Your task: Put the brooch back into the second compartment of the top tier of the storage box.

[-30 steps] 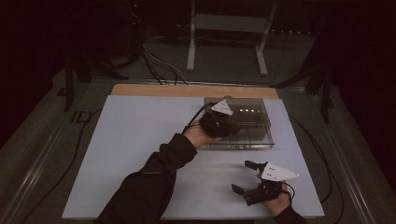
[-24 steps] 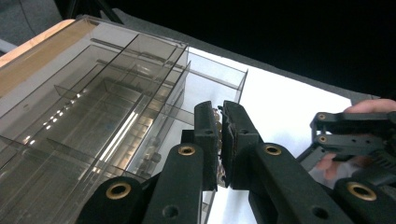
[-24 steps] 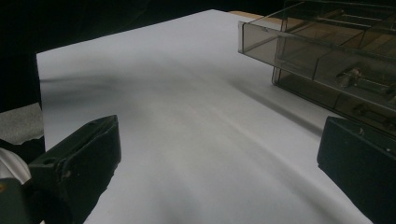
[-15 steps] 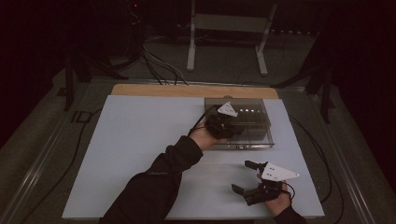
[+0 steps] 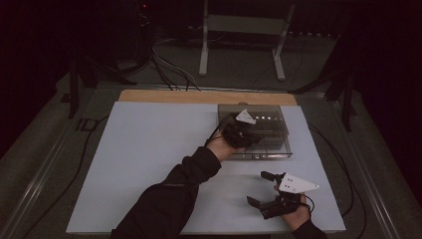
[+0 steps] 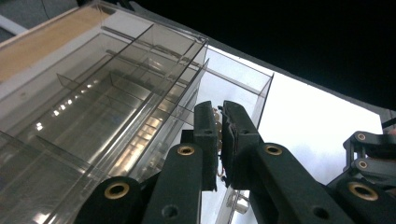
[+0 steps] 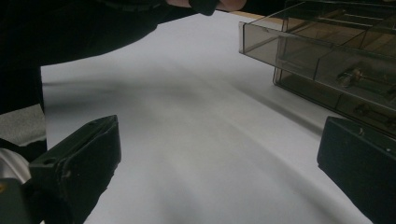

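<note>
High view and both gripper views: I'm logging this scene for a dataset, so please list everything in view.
Compartment box: one, clear smoky plastic, far right of the table.
Small metal parts: a few, brassy, in the box's near compartments.
Table top: one, white, with a wooden strip at its far edge.
Stand: one, light grey, on the floor beyond.
Cables: several, dark, on the floor.
Left gripper: black, over the box, jaws nearly together.
Right gripper: black, near right, jaws wide apart.
</note>
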Tool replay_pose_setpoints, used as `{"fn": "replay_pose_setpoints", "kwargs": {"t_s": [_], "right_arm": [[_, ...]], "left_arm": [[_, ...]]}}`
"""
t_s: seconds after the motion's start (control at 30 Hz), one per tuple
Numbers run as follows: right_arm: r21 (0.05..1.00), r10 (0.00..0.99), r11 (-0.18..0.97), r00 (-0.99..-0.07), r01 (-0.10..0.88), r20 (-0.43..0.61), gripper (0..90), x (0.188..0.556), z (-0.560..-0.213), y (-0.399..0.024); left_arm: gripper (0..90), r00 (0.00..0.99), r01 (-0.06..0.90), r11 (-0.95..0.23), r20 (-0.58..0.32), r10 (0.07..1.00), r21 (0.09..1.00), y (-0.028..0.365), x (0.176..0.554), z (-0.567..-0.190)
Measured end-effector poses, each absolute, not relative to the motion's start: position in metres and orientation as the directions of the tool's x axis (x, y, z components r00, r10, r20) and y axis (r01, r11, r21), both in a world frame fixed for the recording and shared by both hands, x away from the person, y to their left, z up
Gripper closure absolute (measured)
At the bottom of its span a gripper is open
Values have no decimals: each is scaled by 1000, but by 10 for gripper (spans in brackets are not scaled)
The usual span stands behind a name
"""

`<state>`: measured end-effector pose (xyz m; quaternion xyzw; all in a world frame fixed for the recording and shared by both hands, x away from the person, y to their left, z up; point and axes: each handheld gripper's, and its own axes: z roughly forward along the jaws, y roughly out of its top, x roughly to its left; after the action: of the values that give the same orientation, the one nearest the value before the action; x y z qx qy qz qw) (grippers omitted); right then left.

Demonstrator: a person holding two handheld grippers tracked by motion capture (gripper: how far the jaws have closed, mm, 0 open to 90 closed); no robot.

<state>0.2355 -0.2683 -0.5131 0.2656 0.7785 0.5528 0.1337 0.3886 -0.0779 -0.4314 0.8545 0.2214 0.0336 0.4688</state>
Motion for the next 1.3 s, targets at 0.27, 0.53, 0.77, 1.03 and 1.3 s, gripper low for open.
{"fn": "replay_pose_setpoints", "kwargs": {"t_s": [0.27,0.53,0.77,1.03,1.3], "right_arm": [[932,559,246,-825,266,87,0,236,-513,-268],[931,560,248,-824,268,88,0,236,-514,-269],[930,560,249,-824,271,90,0,236,-514,-269],[930,560,253,-824,267,84,0,236,-514,-268],[928,560,257,-824,271,85,0,236,-515,-267]], "left_arm": [[861,870,390,-470,-150,469,792,-85,393,-438],[860,849,417,-446,-164,502,792,-87,394,-438],[559,837,412,-431,-148,527,803,-84,392,-436],[297,842,412,-434,-153,517,801,-77,388,-432],[195,846,400,-439,-140,514,805,-66,384,-423]]}}
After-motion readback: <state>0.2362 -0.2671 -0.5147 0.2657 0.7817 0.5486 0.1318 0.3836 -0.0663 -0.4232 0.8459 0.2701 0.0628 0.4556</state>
